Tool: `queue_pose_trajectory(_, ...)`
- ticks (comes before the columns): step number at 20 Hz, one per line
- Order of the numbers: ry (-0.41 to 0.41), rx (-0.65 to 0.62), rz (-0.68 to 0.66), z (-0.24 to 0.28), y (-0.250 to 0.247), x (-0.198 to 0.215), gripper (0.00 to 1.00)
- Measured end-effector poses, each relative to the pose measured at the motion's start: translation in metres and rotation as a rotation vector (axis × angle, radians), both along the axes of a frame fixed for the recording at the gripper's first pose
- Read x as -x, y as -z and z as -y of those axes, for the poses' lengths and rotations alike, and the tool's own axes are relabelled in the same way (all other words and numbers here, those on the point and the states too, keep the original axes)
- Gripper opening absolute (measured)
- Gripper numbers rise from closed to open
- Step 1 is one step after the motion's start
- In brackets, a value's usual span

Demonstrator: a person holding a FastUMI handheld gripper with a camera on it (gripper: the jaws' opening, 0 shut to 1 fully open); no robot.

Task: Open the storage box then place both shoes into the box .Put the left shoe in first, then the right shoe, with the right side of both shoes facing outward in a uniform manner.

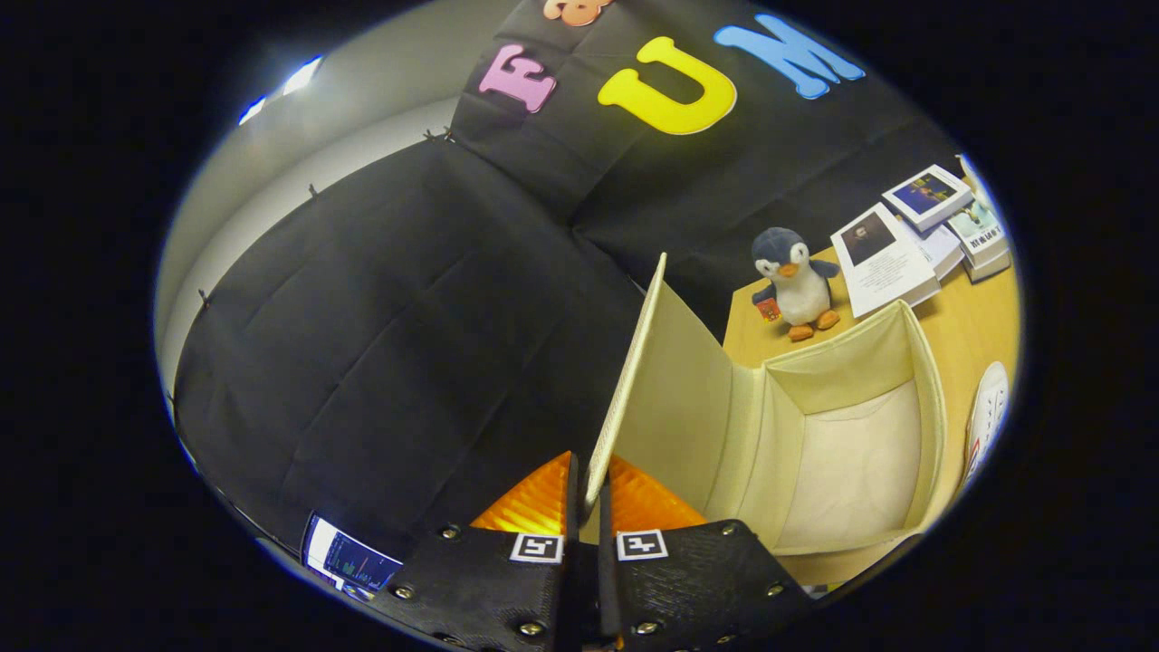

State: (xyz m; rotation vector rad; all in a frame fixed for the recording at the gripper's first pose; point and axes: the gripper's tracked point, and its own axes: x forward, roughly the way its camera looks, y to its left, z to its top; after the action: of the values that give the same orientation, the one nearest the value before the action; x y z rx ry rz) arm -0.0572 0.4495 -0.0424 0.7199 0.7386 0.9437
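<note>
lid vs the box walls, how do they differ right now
The lid is swung up and pinched at its edge between the gripper fingers; the box walls stand untouched on the table. The lid shows edge-on, the walls face-on around an empty inside. Both are cream fabric.

1 storage box (842, 426), 1 shoe (987, 412), 1 plush penguin (795, 282), approx. 4 booklets (883, 261).

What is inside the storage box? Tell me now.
Nothing visible: the storage box shows bare cream lining and floor. Its near corner is hidden behind the raised lid, which the gripper jaws pinch.
</note>
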Motion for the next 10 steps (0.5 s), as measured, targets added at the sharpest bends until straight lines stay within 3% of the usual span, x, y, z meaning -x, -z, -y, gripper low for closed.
queue_pose_trajectory(6, -0.077, 0.054, 0.059, -0.045, 0.008, 0.007, 0.12)
queue_pose_trajectory(8, -0.095, 0.107, 0.137, -0.049, 0.012, 0.007, 0.32)
queue_pose_trajectory(10, -0.106, 0.140, 0.205, -0.044, 0.007, 0.008, 0.65)
